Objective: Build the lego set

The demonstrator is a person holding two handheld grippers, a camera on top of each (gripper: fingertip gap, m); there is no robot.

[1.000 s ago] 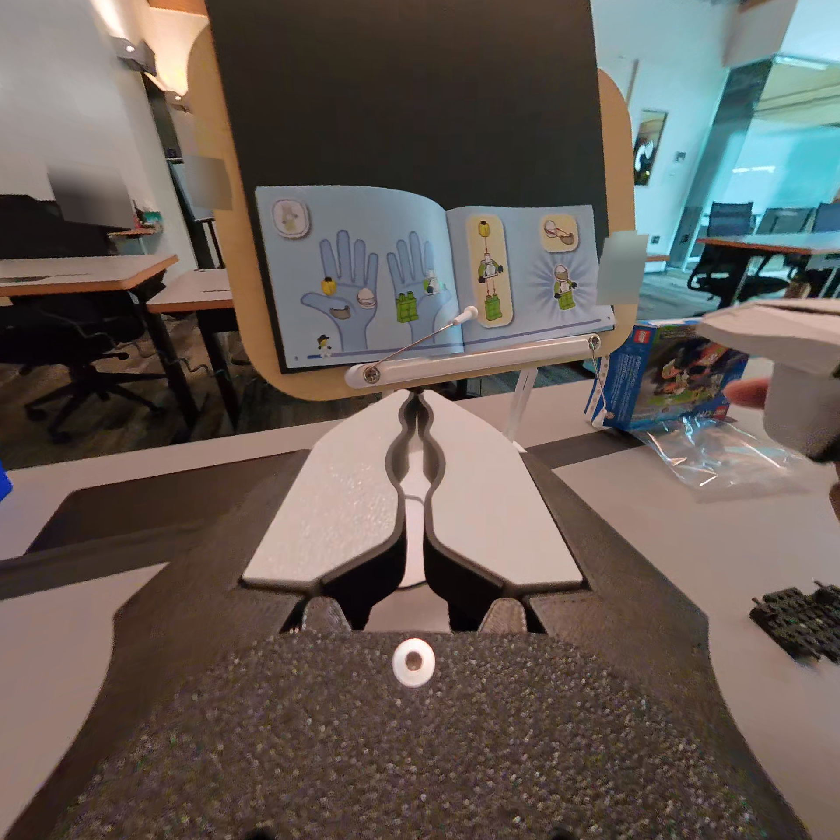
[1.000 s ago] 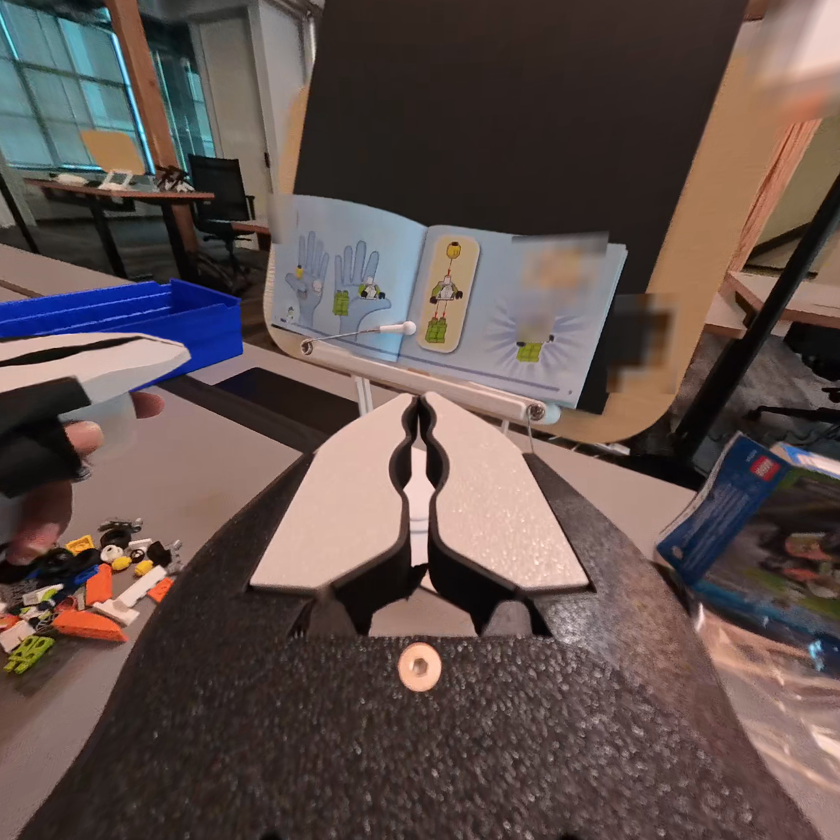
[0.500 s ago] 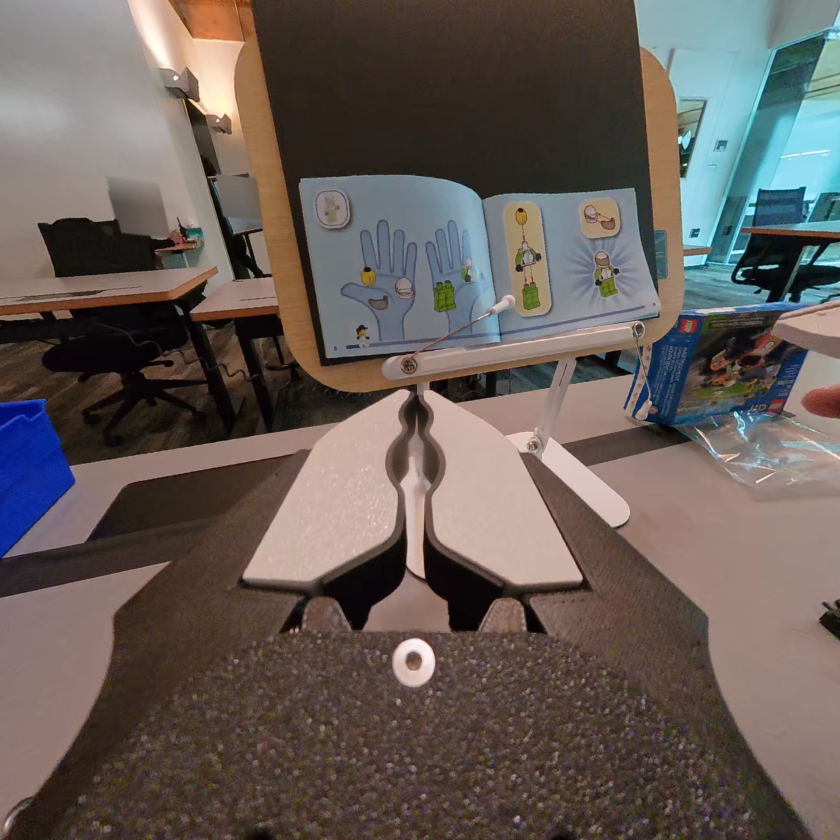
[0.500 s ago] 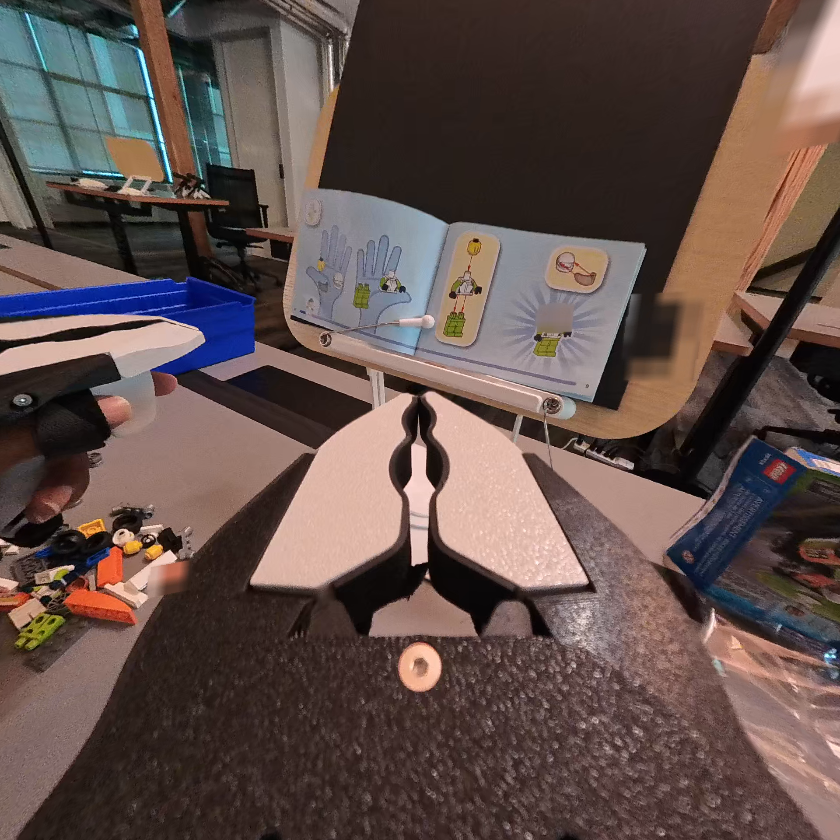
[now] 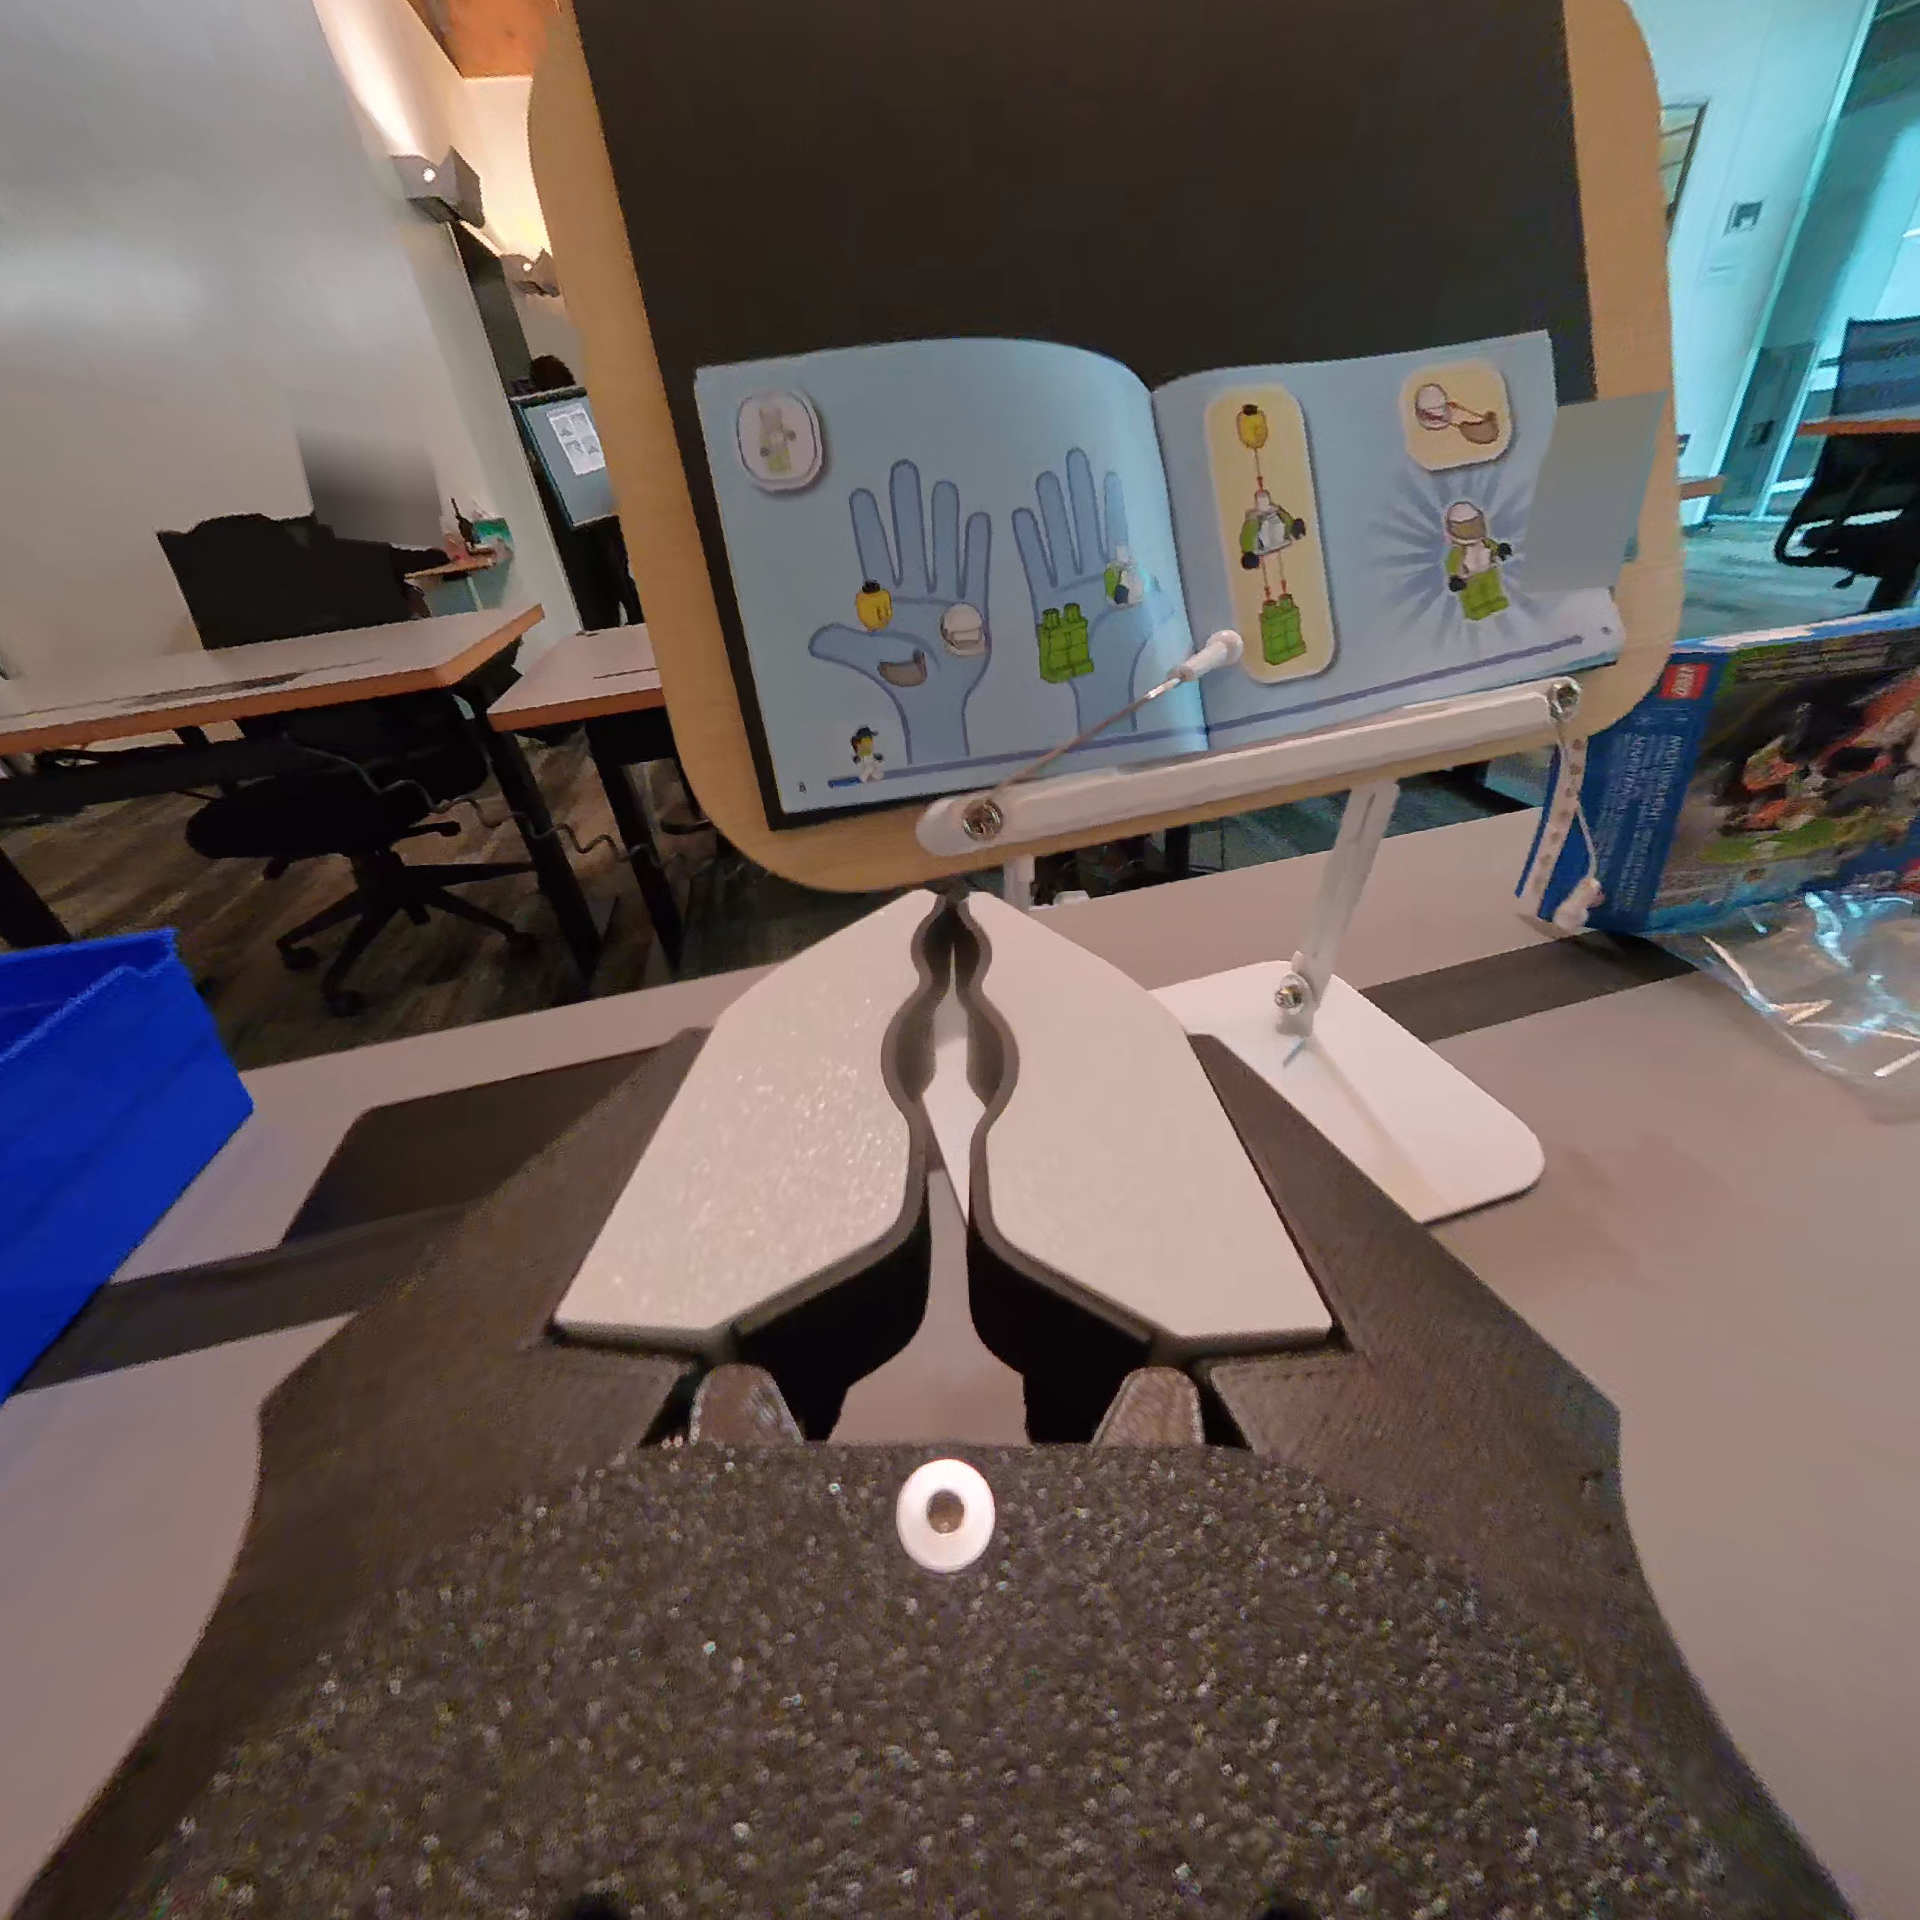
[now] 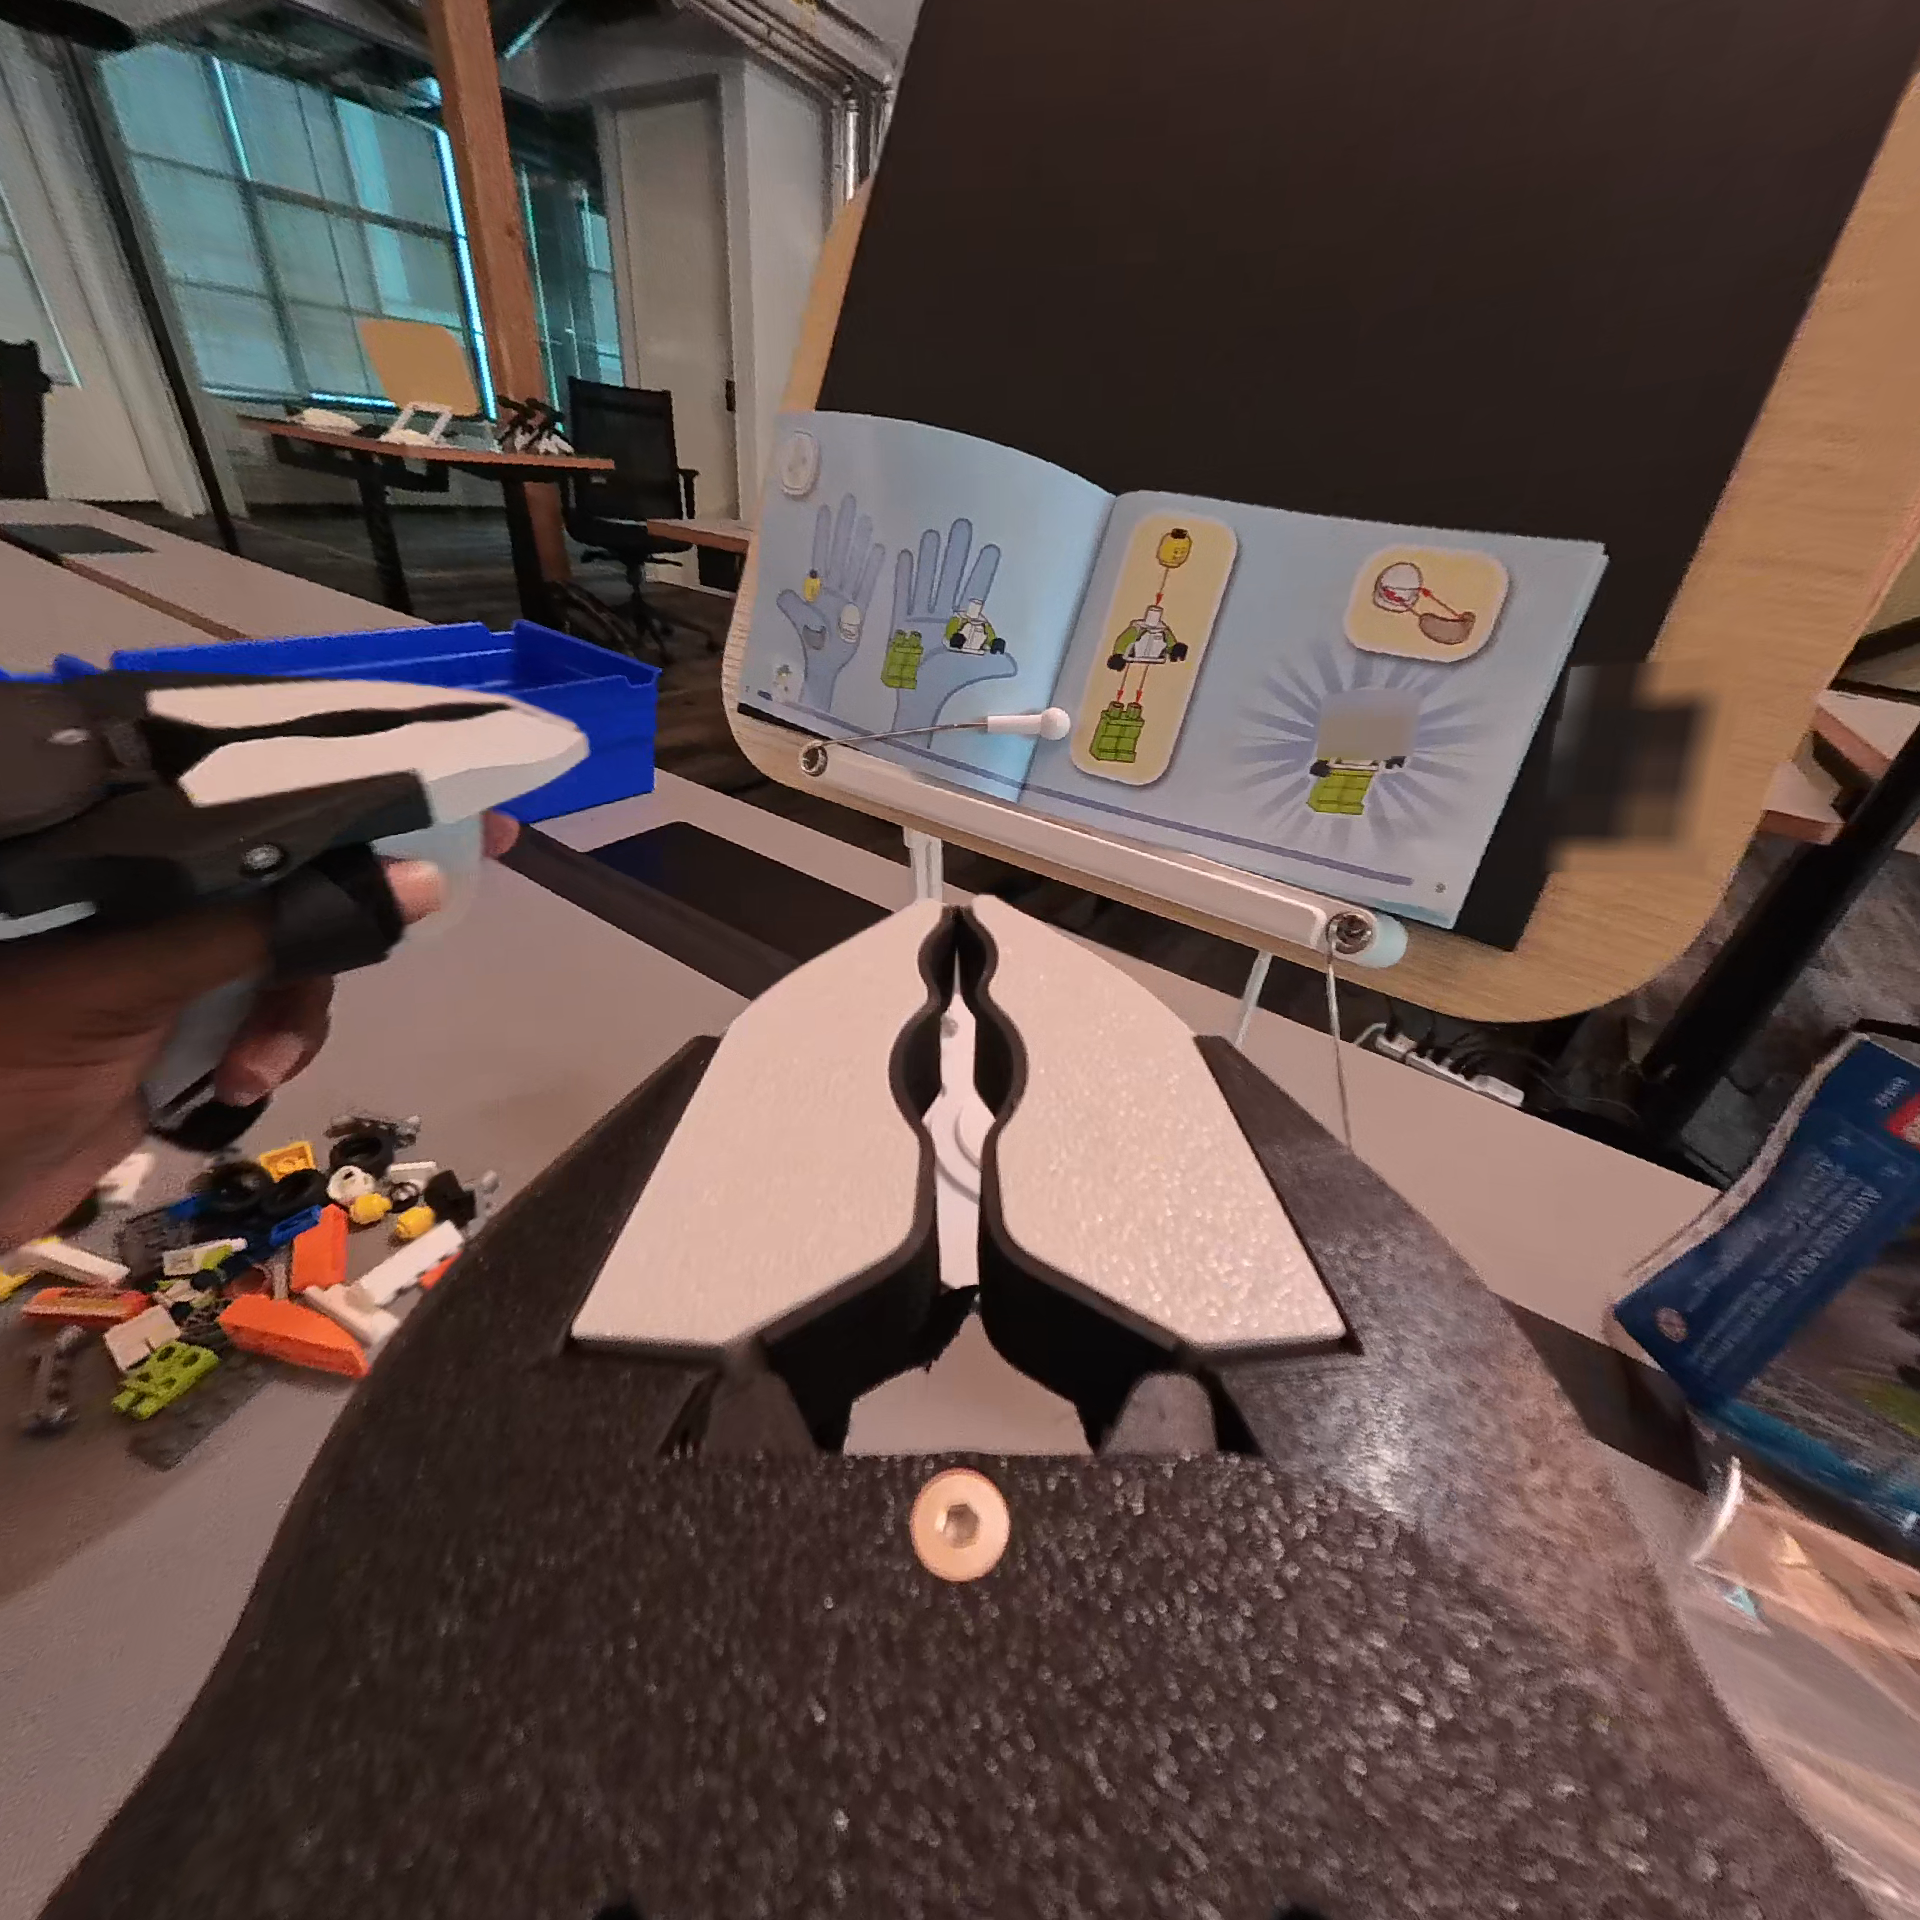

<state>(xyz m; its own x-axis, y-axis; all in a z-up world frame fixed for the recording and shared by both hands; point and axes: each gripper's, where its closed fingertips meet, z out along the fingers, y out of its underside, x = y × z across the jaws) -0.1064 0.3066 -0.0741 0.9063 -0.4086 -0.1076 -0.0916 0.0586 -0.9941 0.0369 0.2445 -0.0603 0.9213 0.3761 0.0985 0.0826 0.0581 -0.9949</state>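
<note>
An open instruction booklet (image 5: 1143,582) rests on a wooden stand (image 5: 1621,260) at the far side of the grey table; it also shows in the right wrist view (image 6: 1143,665). My left gripper (image 5: 951,920) is shut and empty, pointing at the stand's lower edge. My right gripper (image 6: 956,920) is shut and empty, pointing at the stand from the right. A pile of loose lego pieces (image 6: 249,1268) in orange, lime, black, white and yellow lies on the table at the left of the right wrist view. The left gripper (image 6: 561,743) shows there too, held by a hand above the pile.
A blue bin (image 5: 83,1101) stands at the table's left; it shows in the right wrist view (image 6: 436,665). The lego box (image 5: 1766,769) and a clear plastic bag (image 5: 1829,987) lie at the right. The stand's white foot (image 5: 1382,1101) sits ahead. Office desks and chairs stand behind. Left tips to right tips: about 15 centimeters.
Both grippers have pulled back and tilted, so the stand sits higher and more of the table shows. The right gripper has left the left wrist view. Both stay shut.
</note>
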